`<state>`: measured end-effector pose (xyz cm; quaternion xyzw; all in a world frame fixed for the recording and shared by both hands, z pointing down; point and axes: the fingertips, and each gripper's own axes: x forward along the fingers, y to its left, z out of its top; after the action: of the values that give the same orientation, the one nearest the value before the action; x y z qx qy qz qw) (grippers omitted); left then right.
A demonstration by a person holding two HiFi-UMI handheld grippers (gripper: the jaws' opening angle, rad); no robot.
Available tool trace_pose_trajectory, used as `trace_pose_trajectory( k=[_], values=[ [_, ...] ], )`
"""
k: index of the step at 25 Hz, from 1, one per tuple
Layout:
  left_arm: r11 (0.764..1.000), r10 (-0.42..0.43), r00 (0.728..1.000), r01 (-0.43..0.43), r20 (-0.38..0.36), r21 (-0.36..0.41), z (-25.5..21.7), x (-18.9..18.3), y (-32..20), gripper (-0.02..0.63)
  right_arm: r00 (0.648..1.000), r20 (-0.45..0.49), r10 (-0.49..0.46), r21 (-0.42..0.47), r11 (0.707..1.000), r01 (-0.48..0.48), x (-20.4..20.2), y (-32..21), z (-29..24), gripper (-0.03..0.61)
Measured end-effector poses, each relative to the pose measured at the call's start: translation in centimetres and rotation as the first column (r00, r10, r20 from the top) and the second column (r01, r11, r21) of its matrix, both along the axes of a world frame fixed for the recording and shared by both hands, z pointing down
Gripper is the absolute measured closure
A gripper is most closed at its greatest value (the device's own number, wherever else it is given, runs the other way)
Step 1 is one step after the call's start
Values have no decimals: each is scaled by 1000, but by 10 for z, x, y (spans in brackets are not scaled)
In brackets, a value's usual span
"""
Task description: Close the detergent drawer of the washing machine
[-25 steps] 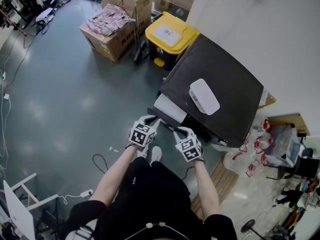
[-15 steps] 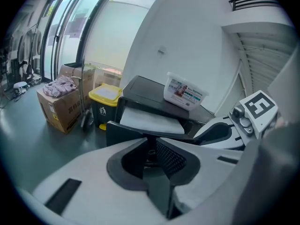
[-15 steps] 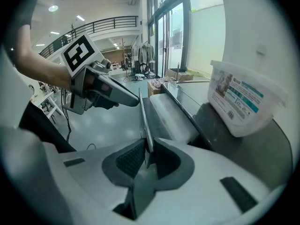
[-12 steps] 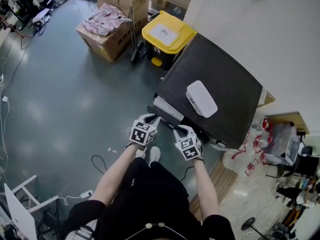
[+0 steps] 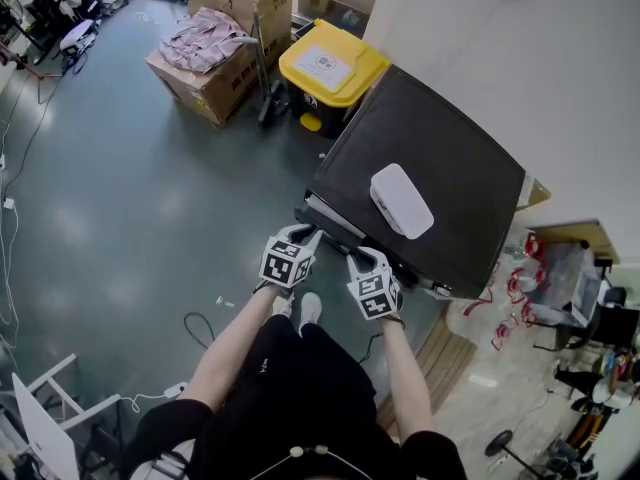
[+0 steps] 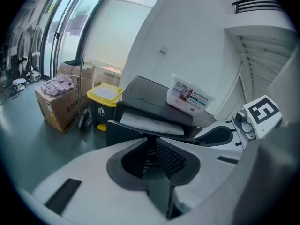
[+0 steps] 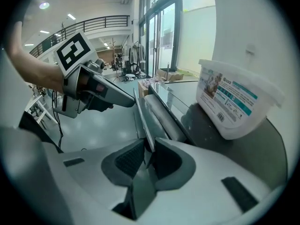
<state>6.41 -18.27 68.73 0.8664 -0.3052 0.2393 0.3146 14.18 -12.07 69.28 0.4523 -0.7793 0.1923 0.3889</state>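
head view shows a person standing at the front of a dark washing machine (image 5: 440, 138), a gripper in each hand. the detergent drawer (image 5: 330, 218) sticks out a little from the left end of the machine's front edge, its pale inside showing from above. the left gripper (image 5: 305, 233) is at the drawer's outer left corner and the right gripper (image 5: 358, 256) at its right end, both pointing down at an angle toward the front panel. a white tub (image 5: 401, 200) with a lid sits on the machine's top, near the front edge and just behind the drawer.

in the left gripper view the fingers (image 6: 171, 157) are nearly together, clamped on the thin dark front panel of the drawer (image 6: 150, 124), which runs across just beyond them.

in the right gripper view the panel's thin edge (image 7: 145, 118) stands upright between the fingers (image 7: 129, 159). these have just been opening: a gap shows between the left finger and the panel, so they no longer pinch it. the left gripper (image 7: 117, 99) shows further along the same panel, and the tub (image 7: 234, 104) stands at the right on the machine's top.

on the floor (image 5: 120, 208) beyond the machine's far left corner stand a yellow-lidded bin (image 5: 330, 63) and a cardboard box (image 5: 195, 78) with clothes (image 5: 212, 36) heaped on it.
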Motion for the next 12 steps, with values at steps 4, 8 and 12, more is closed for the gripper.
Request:
trace_pose_trajectory(
  k=[4,8,12],
  values=[
    [1000,-5,1000,5,-8,-9,2,4,-5,572,999,-23,34,2,999,-34,5,-5,2,504],
    [1000,6,1000,-7,-10,-15,2,5,-7,572,997,-50,64,12,998,-63,5,-7,2,497],
    [1000,11,1000,-11,-15,-20,2,6,-12,572,989,-110,97,26,995,-95,7,-12,1,488]
  ],
)
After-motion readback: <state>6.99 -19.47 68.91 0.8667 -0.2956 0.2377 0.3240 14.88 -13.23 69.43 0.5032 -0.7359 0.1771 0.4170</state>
